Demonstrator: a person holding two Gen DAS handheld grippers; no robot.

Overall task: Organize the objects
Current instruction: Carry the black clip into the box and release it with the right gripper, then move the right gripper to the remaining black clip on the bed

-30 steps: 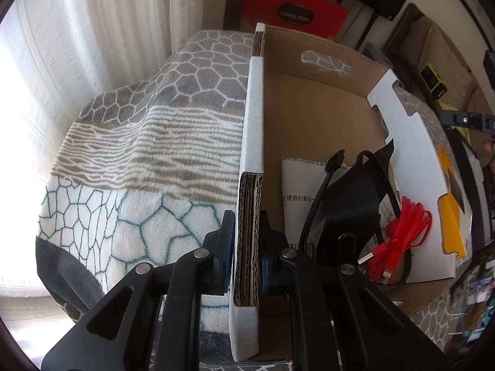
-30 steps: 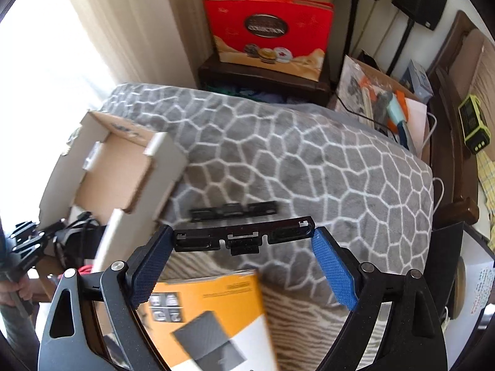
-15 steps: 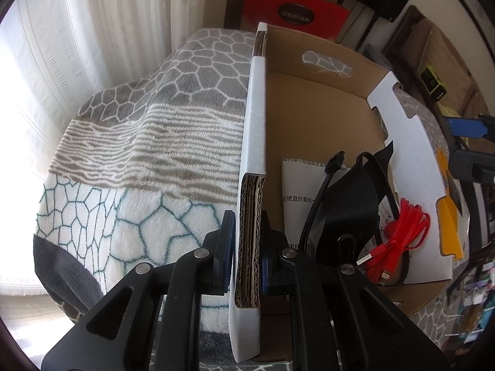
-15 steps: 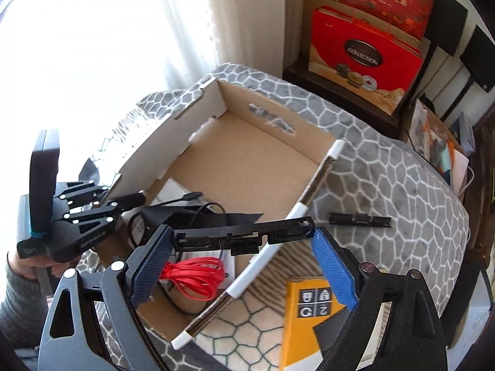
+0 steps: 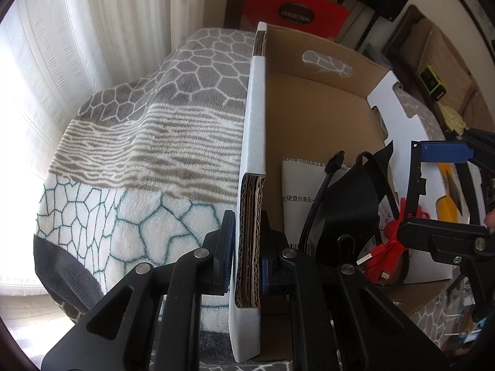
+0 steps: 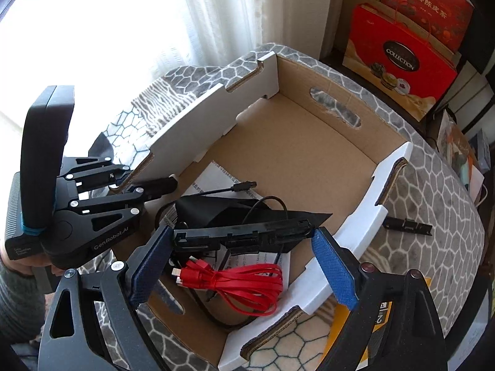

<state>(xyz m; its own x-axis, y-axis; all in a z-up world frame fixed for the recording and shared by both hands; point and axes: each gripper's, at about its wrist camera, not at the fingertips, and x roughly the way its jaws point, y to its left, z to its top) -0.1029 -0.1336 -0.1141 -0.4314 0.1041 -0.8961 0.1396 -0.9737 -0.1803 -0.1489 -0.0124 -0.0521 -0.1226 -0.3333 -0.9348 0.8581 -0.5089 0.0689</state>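
The right hand-held gripper (image 6: pixel 241 259) pinches a long black plastic bracket (image 6: pixel 241 235) by its two ends between its blue pads (image 6: pixel 332 270), holding it level above the open cardboard box (image 6: pixel 309 160). The left hand-held gripper (image 5: pixel 246 256) is pressed together on the box's near side wall (image 5: pixel 252 185), one finger outside and one inside. In the box lie a coiled red cable (image 6: pixel 244 283), a black pouch (image 6: pixel 247 211) with a thin black cable (image 6: pixel 222 190), and printed paper sheets (image 5: pixel 301 182). The box rests on a hexagon-patterned blanket (image 6: pixel 433 185), where a second black bracket (image 6: pixel 406 225) lies just outside the far wall and an orange booklet (image 6: pixel 380 318) sits nearby.
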